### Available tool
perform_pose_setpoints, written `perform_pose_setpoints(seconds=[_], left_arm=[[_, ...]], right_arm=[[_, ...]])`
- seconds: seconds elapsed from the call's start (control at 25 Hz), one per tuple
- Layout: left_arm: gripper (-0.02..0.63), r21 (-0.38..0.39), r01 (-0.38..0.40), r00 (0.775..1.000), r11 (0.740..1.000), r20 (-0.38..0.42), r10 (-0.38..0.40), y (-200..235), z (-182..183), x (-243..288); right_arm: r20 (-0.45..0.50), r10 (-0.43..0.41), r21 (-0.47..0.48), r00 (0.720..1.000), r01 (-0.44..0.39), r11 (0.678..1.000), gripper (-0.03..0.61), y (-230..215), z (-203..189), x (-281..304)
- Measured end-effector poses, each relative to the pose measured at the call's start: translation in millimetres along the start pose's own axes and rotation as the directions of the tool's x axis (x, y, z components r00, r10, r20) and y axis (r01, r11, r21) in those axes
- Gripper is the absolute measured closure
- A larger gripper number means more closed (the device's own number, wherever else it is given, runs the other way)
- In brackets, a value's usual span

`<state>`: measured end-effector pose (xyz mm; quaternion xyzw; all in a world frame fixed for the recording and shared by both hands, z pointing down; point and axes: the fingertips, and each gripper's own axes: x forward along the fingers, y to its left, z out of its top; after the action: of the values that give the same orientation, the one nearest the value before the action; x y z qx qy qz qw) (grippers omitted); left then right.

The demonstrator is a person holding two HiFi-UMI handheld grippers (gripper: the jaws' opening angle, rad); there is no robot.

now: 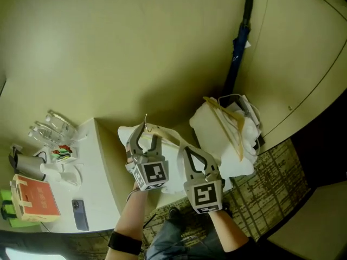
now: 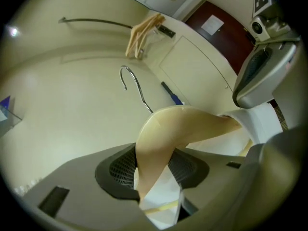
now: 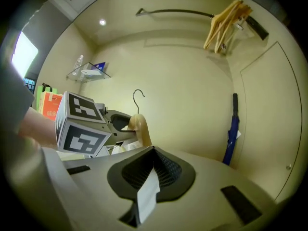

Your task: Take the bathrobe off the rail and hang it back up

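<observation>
- Left gripper (image 1: 145, 144): jaws partway closed, clamped on the wooden hanger (image 2: 173, 129) and a fold of the white bathrobe (image 1: 126, 136). The hanger's wire hook (image 2: 132, 83) stands free above.
- Right gripper (image 1: 194, 160): jaws pressed together on a thin strip of the bathrobe.
- Bathrobe hangs between the two grippers, well below the rail (image 3: 178, 12).
- Spare hangers (image 3: 226, 25) are bunched at the rail's end.
- Blue umbrella (image 1: 238, 47) leans in the corner.

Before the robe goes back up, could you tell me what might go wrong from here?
The left gripper clamps the wooden hanger by one arm, so the hook could swing and miss the rail. The right gripper pinches only a thin strip of bathrobe, which might slip free.
</observation>
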<state>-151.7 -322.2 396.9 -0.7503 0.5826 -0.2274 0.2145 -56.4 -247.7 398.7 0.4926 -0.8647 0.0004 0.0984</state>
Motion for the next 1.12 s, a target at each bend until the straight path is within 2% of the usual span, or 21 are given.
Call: perform_pose_setpoints(seconds=[0.16,0.44,0.76,1.04,1.12], left_arm=[[0.430,-0.045,-0.068,0.992,0.997,0.101,0.073,60,84,-6],[0.430,-0.042,-0.095,0.959,0.995,0.265,0.103,117,197,1],[0.430,-0.022,-0.085,0.898,0.996,0.432,0.086,155,324,2],[0.430,-0.036,-0.071,0.847,0.997,0.526,0.079,206,418,-10],[0.430,-0.019,-0.067,0.835,0.998,0.547,0.067,221,445,-17]], right_arm=[[0.094,-0.015,-0.070,0.995,0.022,0.997,0.557,-7,80,-13],[0.256,-0.078,-0.208,0.963,0.134,0.969,0.557,-28,207,-48],[0.387,-0.104,-0.251,0.916,0.213,0.944,0.557,-60,301,-83],[0.489,-0.093,-0.259,0.867,0.247,0.934,0.557,-68,375,-105],[0.517,-0.093,-0.261,0.851,0.260,0.930,0.557,-71,397,-111]])
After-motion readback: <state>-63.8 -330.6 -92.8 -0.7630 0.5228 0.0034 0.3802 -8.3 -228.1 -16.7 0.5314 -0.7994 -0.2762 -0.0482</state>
